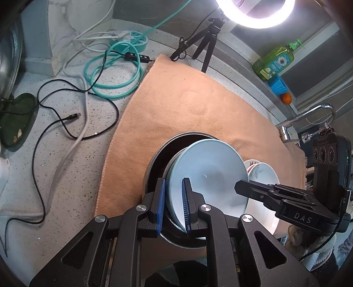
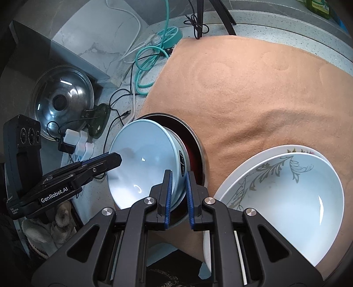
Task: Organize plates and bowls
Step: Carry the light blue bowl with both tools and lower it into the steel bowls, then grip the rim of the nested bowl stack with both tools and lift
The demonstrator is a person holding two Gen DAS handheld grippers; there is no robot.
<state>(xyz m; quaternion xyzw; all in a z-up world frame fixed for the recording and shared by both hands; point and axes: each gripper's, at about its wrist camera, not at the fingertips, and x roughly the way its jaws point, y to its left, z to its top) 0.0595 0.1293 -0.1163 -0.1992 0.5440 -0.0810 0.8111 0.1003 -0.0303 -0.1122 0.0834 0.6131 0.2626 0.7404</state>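
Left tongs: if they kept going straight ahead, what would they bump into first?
Probably the light blue bowl whose rim the left tongs already pinch; past it sits the metal pan underneath.

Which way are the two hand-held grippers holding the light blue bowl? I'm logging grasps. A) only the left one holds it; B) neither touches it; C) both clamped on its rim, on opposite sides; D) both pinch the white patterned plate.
C: the left hand-held gripper and the right hand-held gripper each pinch the rim of the light blue bowl, on opposite sides.

Speckled counter (image 1: pixel 66 154), ring light (image 1: pixel 256 13), marble wall (image 1: pixel 64 24)
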